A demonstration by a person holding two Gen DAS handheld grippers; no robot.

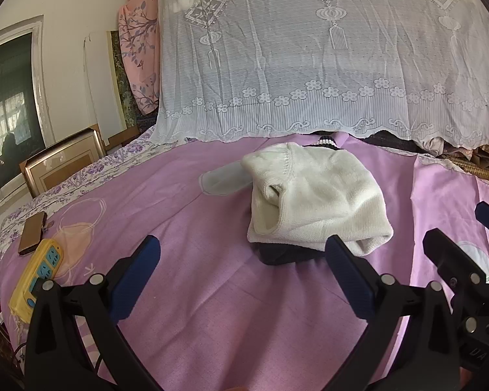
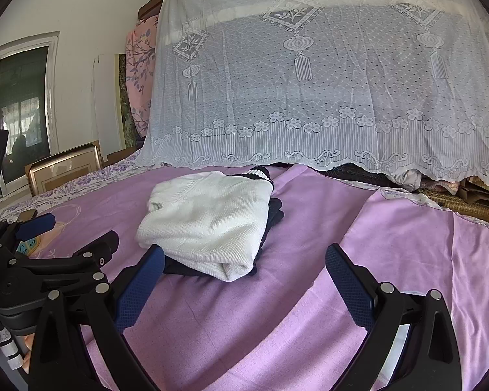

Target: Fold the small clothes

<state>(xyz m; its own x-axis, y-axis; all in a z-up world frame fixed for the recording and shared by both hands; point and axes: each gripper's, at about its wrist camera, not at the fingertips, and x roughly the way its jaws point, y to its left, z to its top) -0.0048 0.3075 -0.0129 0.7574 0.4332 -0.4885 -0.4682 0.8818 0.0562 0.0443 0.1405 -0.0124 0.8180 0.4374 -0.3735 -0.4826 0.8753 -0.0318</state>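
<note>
A white knit sweater [image 1: 313,195] lies folded into a compact bundle in the middle of the bed, resting on the purple bedsheet [image 1: 212,293], with a dark garment [image 1: 283,255] under it that shows at the near edge and, in the right wrist view, along its right side. A striped dark-and-white cuff [image 2: 260,173] peeks out at the bundle's far end. The left claw [image 1: 243,262] hangs just short of the bundle's near edge, its blue-padded fingers spread wide and gripping nothing; the right finger tip overlaps the sweater's near hem in the view, though contact cannot be told. The right claw [image 2: 244,268] sits to its right, likewise spread and empty, its left finger close to the bundle's near left corner. On the sheet's far left lie a yellow power strip [image 1: 36,280] and, just beyond it, a brown phone [image 1: 32,233]. Behind the bed, a white lace cloth [image 1: 309,65] drapes over something large, with a framed picture [image 1: 62,166] leaning at the far left.
</note>
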